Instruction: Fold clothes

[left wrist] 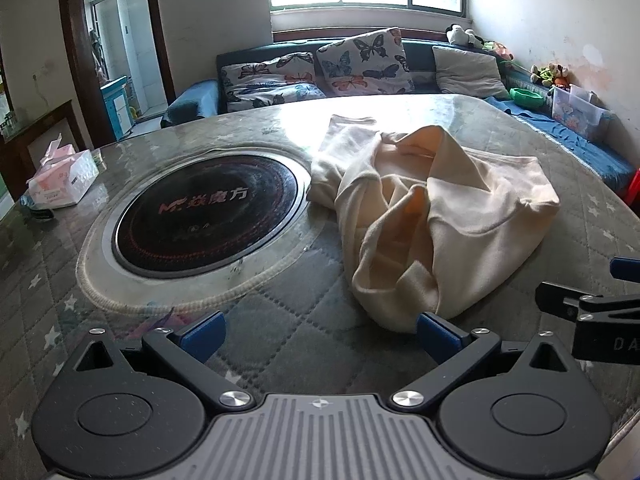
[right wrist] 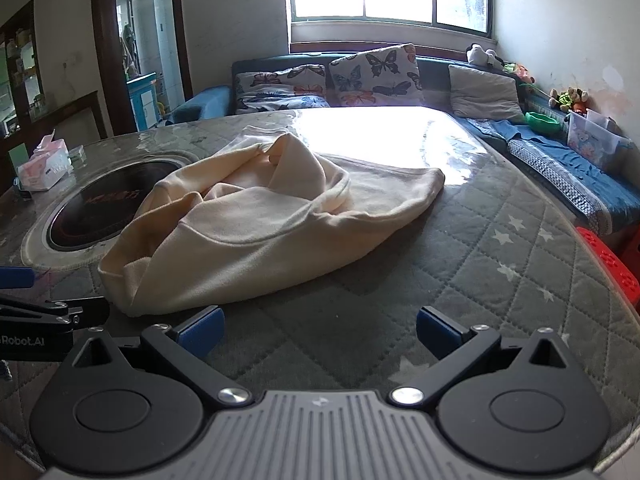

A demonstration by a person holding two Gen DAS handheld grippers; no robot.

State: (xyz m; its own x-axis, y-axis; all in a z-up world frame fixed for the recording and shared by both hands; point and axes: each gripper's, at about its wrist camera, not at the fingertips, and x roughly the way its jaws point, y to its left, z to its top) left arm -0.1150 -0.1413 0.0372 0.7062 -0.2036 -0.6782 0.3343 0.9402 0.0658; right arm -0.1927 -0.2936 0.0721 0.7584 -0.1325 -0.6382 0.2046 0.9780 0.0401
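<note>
One cream garment (left wrist: 440,216) is seen crumpled in the left wrist view, lying on the quilted grey table (left wrist: 280,320) just to the right of the round black cooktop (left wrist: 208,216) set into the tabletop; a sleeve-like part is spread towards the far edge, close to the cooktop's rim. The left gripper (left wrist: 320,336) is held low over the table with its jaws wide apart and nothing between them; its right blue fingertip (left wrist: 434,334) is placed right at the garment's near edge, though contact cannot be made out. A pink tissue box (left wrist: 62,178) is seen at the table's left side, and a sofa with butterfly cushions (left wrist: 360,64) is ranged behind. Part of the other gripper is caught at the right border.

In the right wrist view the same garment (right wrist: 256,232) is shown bunched ahead and to the left, its left part overlapping the cooktop (right wrist: 100,208) rim. The right gripper (right wrist: 320,332) is held over bare quilting, jaws wide and empty, near the garment. A red object (right wrist: 608,264) is glimpsed at the right edge.
</note>
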